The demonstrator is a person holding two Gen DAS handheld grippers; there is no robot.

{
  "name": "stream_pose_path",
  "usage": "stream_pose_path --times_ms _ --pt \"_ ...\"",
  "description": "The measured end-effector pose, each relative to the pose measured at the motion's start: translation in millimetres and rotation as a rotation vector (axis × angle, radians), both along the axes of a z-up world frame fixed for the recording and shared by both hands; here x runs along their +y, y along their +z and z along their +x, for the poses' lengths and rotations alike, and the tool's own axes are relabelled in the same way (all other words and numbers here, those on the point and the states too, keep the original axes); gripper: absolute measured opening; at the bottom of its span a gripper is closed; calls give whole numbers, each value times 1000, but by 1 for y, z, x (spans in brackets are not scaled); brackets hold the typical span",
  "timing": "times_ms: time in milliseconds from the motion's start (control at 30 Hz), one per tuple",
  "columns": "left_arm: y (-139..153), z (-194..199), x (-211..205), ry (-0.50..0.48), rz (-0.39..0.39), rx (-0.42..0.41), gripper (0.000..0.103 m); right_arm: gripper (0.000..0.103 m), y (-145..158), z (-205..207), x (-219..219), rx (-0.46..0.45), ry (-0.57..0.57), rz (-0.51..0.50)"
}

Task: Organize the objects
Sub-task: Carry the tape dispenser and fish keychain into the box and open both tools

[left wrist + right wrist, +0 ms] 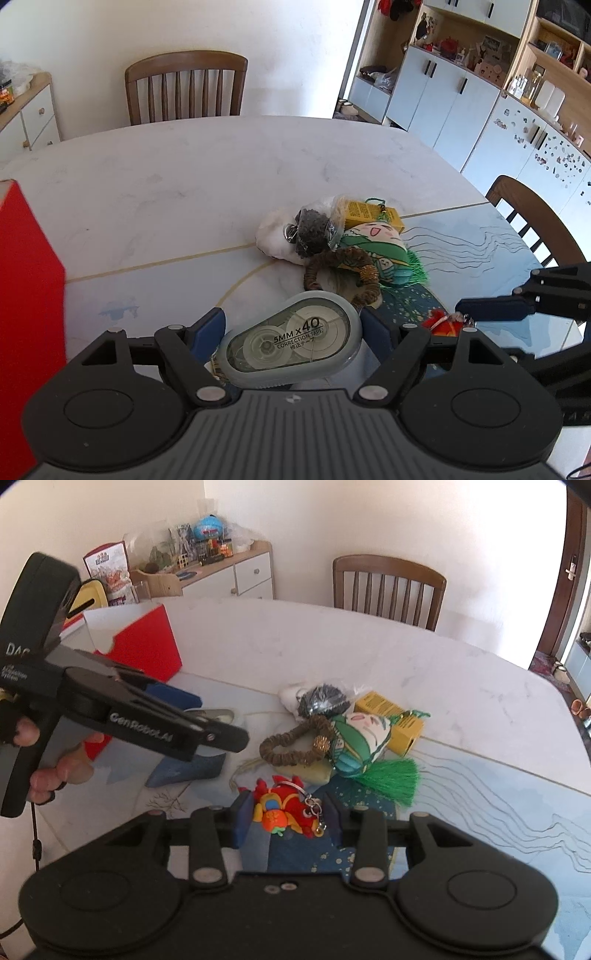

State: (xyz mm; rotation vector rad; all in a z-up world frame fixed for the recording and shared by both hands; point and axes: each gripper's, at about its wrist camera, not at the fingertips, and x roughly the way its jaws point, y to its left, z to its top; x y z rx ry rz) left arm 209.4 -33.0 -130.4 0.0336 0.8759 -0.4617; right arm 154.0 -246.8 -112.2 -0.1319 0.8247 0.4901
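Both your grippers are loaded above the table (155,177).

Your left gripper (293,328) stands wide, clamped on the tape dispenser (291,339); your right gripper (288,812) is narrower, pinching the red charm (286,808). The remaining pile (343,731) sits mid-table, the red box (147,646) at its left edge.

My left camera looks down along its fingers over the table (166,177) toward the far edge. My right camera does likewise, nearer the right edge. Both share the mid-table pile (343,240) (343,727).
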Motion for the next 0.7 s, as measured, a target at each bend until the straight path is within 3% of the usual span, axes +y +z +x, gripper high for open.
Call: stream_pose_path --times_ms 367,700 --pt "38 -22 21 52 14 -19 80 39 40 -9 11 -60 13 22" --pt "78 -32 61 99 3 -57 80 39 69 -9 52 -115 57 27"
